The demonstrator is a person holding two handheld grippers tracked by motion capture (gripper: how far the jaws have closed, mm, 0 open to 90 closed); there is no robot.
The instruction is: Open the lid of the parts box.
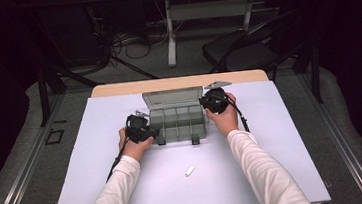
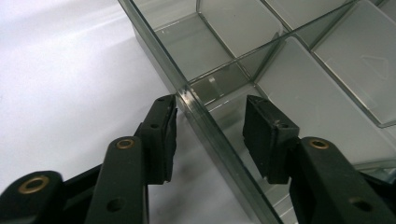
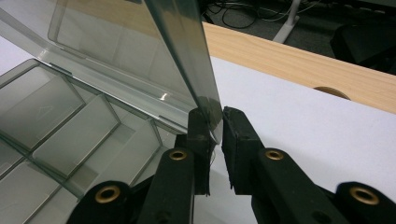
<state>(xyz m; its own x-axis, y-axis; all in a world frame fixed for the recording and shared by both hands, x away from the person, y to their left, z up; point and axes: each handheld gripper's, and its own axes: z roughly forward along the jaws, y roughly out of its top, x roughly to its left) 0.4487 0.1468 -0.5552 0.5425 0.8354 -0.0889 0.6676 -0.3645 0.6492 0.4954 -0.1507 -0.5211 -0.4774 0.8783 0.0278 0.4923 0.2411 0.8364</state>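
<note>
I'm seeing one clear smoky-grey plastic compartment box sitting at table centre on the one white sheet covering the one wooden-edged table. Its one hinged clear lid is standing up at the box's 12 o'clock edge. Two dark latches are hanging off the 6 o'clock edge. I'm counting eight or so compartments in the high view, but can't tell exactly.

Left gripper is sitting at the box's 9 o'clock side. In the left gripper view its jaws are straddling the box's side wall, one pad outside over the sheet, one inside over a compartment. The jaws are standing about half open. The outer pad is sitting just beside the wall corner, the inner pad is standing clear of it. No clamp on the wall.

Right gripper is sitting at the box's 1 o'clock corner. In the right gripper view its two pads are pinching the lid's edge, narrow gap, lid held near upright.

One small white rectangular piece is lying on the sheet at 6 o'clock of the box, well apart from both grippers.

Two white-sleeved forearms are coming in from 6 o'clock.
</note>
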